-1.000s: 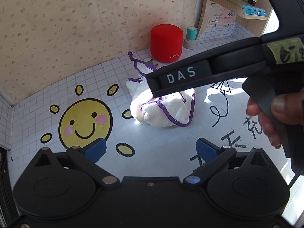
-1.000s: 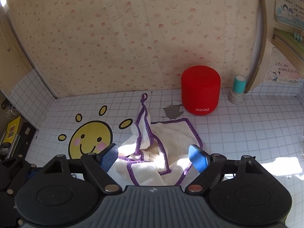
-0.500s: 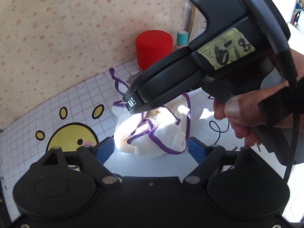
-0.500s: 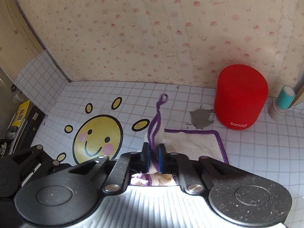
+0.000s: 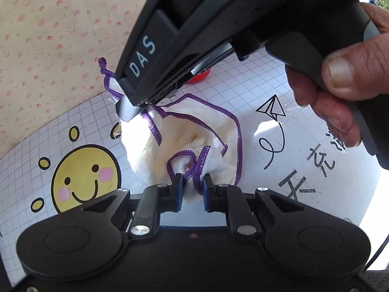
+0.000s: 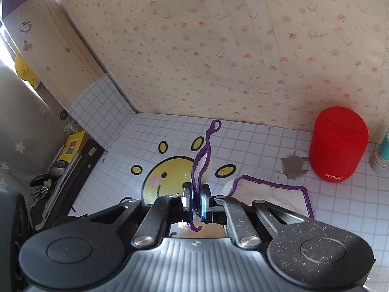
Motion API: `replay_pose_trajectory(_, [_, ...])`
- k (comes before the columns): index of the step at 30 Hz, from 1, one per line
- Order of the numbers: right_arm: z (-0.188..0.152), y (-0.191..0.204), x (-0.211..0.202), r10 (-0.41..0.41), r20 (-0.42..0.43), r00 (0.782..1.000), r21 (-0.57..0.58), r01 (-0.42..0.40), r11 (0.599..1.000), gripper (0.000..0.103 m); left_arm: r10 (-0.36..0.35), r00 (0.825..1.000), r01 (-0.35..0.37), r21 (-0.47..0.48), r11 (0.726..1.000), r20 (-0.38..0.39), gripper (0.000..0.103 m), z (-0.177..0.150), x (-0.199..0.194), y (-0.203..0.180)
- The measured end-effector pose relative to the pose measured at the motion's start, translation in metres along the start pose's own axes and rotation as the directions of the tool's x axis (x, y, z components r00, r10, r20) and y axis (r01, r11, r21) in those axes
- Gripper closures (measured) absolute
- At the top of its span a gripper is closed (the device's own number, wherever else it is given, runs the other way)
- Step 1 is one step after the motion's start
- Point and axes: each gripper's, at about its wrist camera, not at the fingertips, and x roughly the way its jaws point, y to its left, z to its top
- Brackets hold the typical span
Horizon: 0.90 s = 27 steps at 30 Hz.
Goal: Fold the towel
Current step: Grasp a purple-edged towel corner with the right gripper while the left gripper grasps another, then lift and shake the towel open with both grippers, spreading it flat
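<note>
I'm seeing a cream towel (image 5: 194,131) edged in purple, a red speaker (image 6: 338,143), a yellow smiley sticker (image 5: 85,177), and white grid-patterned table (image 5: 243,92).

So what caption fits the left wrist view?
Two hand-held grippers, left and right, pinch a crumpled purple-edged towel.

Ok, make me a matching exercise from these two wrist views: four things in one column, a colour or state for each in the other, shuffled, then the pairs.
Things:
1. towel
2. speaker
3. smiley sticker
4. right hand-held gripper

States:
A. yellow, flat on the tiled surface
B. shut on the purple hem
C. crumpled, cream with purple edging
D. red, upright by the wall

Pairs: 1-C, 2-D, 3-A, 4-B
</note>
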Motion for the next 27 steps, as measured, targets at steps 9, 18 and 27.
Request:
replay_pose_trajectory(9, [0.003, 0.037, 0.011, 0.069, -0.028, 0.997, -0.069, -0.071, 0.995, 0.098, 0.038, 0.999, -0.039, -0.036, 0.999, -0.017, 0.086, -0.023, -0.024, 0.007])
replay_pose_trajectory(18, [0.007, 0.08, 0.029, 0.074, -0.049, 0.996, -0.16, -0.081, 0.984, 0.065, 0.08, 0.996, -0.083, -0.063, 0.995, -0.043, 0.082, -0.039, -0.036, 0.023])
replay_pose_trajectory(27, [-0.011, 0.062, 0.011, -0.048, -0.033, 0.998, -0.135, 0.043, 0.99, 0.05, 0.154, 0.988, -0.155, -0.071, 0.985, -0.024, 0.049, -0.044, -0.045, 0.024])
